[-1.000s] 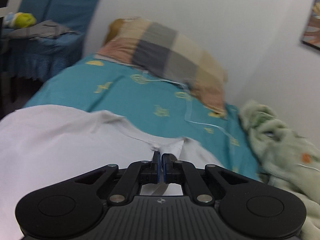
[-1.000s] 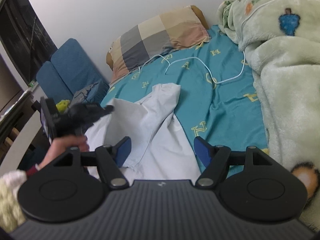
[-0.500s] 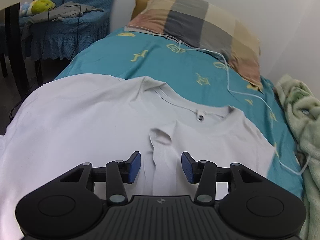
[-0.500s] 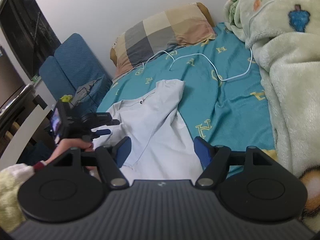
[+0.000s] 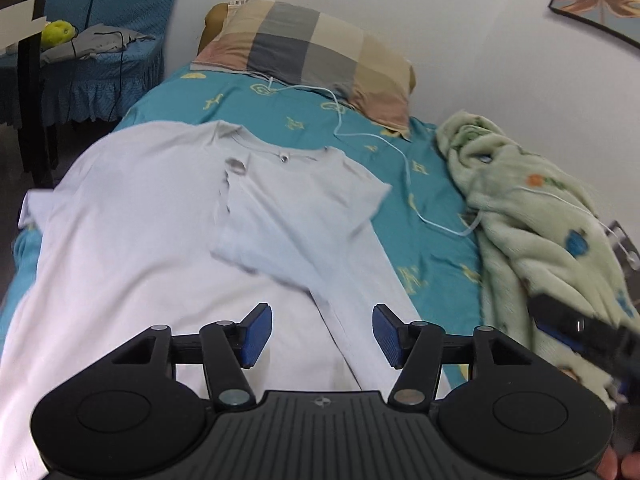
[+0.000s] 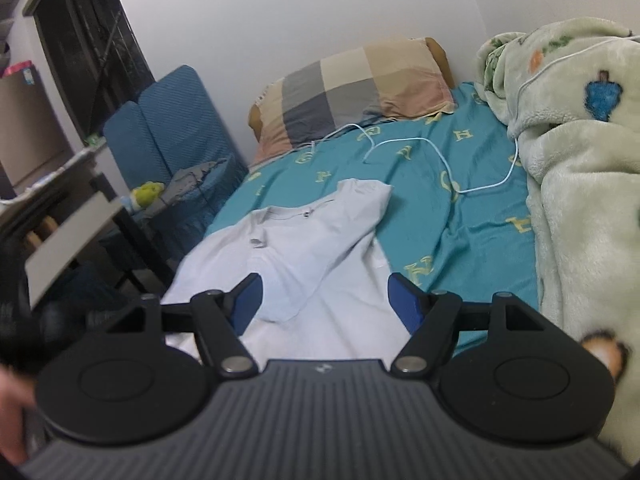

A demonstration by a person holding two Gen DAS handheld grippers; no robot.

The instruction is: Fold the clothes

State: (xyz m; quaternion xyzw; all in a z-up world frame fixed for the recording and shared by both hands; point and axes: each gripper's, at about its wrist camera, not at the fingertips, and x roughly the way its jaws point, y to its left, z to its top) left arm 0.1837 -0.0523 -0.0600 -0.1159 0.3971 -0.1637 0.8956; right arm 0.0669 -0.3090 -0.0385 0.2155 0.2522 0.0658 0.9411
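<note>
**One sleeve in, rest of shirt still flat**

The white T-shirt (image 5: 168, 216) lies on the teal bed sheet (image 5: 304, 120), w/ one sleeve (image 5: 296, 208) folded over its chest. Left gripper (image 5: 322, 334) has just been opening, nothing btwn its jaws. Right gripper (image 6: 326, 300) is open & empty too. The folded sleeve could slip back if a gripper drags the cloth. The white cable (image 5: 404, 176) is near & might snag.

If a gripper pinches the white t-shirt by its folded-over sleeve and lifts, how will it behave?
The white t-shirt will probably drape and sag, since it lies limp with soft wrinkles on the bed sheet. The folded sleeve would likely unfold, as nothing pins it. It looks thin, so probably light.
</note>
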